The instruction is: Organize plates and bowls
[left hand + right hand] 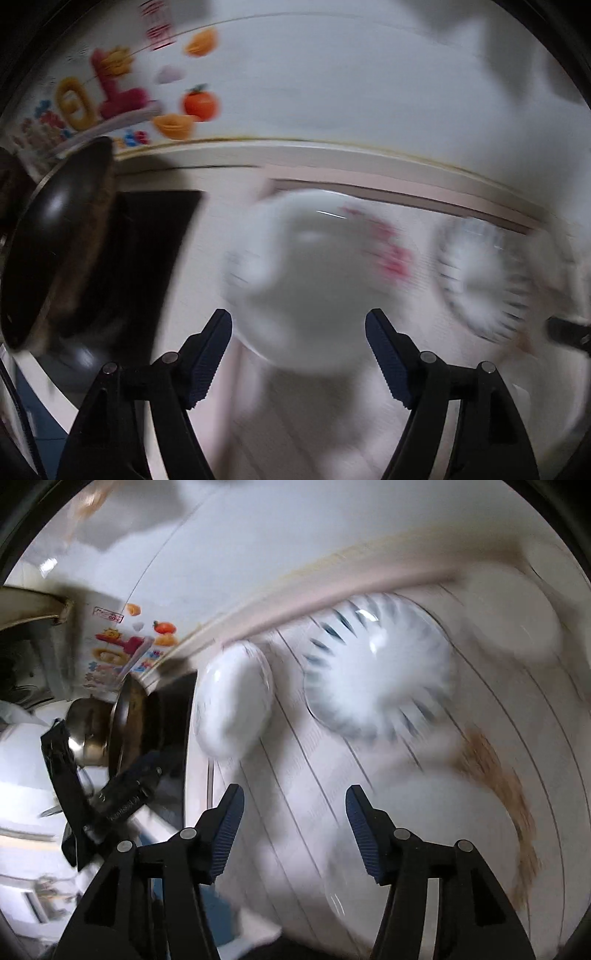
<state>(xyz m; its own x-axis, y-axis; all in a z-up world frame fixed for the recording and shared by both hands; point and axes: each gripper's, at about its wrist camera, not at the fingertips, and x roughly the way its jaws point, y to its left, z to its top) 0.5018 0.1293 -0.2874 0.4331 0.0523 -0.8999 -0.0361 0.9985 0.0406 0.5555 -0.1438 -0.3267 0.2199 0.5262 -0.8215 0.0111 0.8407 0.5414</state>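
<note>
A white bowl (303,273) with a smeared pink-red pattern on its right side fills the middle of the left wrist view, just beyond the tips of the left gripper (298,321), whose jaws stand spread wide with nothing between them. Whether the bowl touches either fingertip cannot be told through the blur. To its right, at the right of the frame, lies a white plate (484,280) with dark radial strokes around its rim, resting on the pale counter (207,266).

In the right wrist view the same striped plate (380,672) sits in the upper middle of the frame. A white bowl (232,701) with faint dark rim marks lies to its left, near the counter's edge. Another plain white dish (513,616) lies at the upper right, and a large white plate (417,812) with a brown-patterned rim at the lower right. The right gripper (294,801) hovers low in the frame above the lined counter (295,760), its jaws spread and holding nothing.

At the left of both views a dark pan (55,240) stands tilted on edge. Behind it the white wall (332,74) carries colourful stickers (110,96) at the upper left.
</note>
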